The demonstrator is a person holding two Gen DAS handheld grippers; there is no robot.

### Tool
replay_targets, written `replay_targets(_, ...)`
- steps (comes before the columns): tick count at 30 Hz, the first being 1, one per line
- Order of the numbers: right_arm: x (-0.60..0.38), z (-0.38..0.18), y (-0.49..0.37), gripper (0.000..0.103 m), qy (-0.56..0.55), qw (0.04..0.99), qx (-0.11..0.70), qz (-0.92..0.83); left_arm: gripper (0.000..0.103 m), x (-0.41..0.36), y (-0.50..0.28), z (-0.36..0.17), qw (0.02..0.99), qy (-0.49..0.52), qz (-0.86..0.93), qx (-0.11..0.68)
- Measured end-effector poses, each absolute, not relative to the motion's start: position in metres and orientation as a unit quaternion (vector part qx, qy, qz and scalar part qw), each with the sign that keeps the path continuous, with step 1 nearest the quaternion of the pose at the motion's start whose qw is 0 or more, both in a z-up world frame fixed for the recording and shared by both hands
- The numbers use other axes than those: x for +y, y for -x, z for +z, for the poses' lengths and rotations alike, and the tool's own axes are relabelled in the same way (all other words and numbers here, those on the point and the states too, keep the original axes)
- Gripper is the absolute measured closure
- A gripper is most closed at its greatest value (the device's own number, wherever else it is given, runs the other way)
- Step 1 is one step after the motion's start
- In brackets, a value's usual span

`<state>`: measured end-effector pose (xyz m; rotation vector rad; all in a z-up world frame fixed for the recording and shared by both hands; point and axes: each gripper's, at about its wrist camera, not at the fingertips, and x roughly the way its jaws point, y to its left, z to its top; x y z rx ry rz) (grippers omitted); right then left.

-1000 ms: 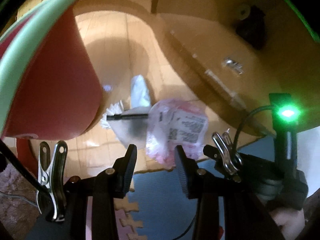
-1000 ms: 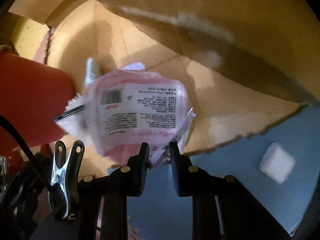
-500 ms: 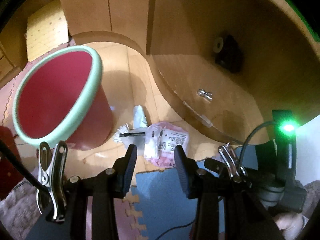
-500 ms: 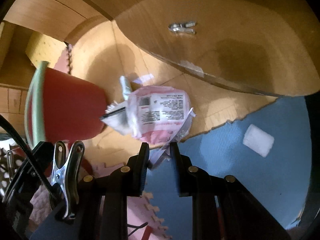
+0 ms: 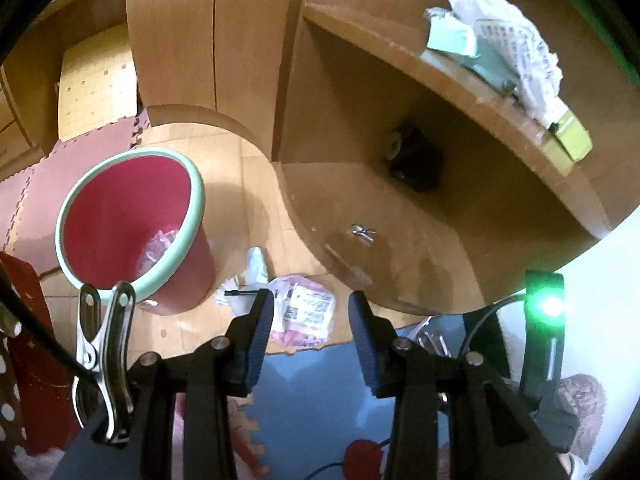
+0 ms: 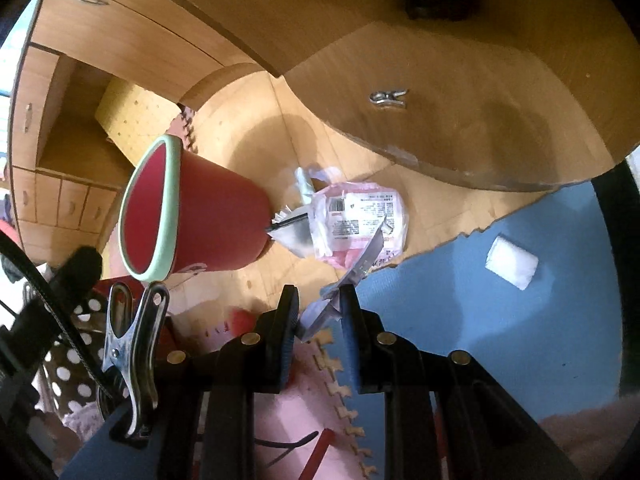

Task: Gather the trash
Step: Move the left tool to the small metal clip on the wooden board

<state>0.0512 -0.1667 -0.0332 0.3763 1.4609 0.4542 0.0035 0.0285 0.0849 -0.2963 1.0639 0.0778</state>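
A red bin (image 5: 132,232) with a mint-green rim stands on the wooden floor and holds some crumpled plastic (image 5: 160,248). Right of it lie a pink and white printed package (image 5: 308,312), a white tissue (image 5: 256,268) and a thin black stick (image 5: 240,292). My left gripper (image 5: 311,304) hangs high above them, open, with nothing between its fingers. In the right wrist view the bin (image 6: 208,220) and the package (image 6: 360,220) lie far below. My right gripper (image 6: 318,300) is shut on a clear plastic scrap (image 6: 360,264) that sticks up from its fingers.
A white wad (image 6: 512,262) lies on the blue foam mat (image 6: 480,320). A curved wooden shelf unit (image 5: 400,260) overhangs the floor at right, with a metal clip (image 5: 362,234) and a black object (image 5: 416,160) on it. A polka-dot basket (image 6: 68,360) stands at left.
Both grippers have risen well above the floor, so the bin's mouth now shows. The package stays on the floor and looks smaller. The right gripper keeps the plastic scrap.
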Motion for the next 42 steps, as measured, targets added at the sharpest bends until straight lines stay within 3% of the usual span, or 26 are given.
replay_targets(25, -0.191, -0.024, -0.038, 0.081, -0.147, 0.712, 0.664, 0.176, 0.063, 0.016, -0.056, 0.032, 0.804, 0.236, -0.002, 0.546)
replay_targets(42, -0.234, -0.092, -0.054, 0.081, -0.288, 0.683, 0.653, 0.155, 0.063, -0.003, -0.137, -0.050, 0.762, 0.269, 0.041, 0.587)
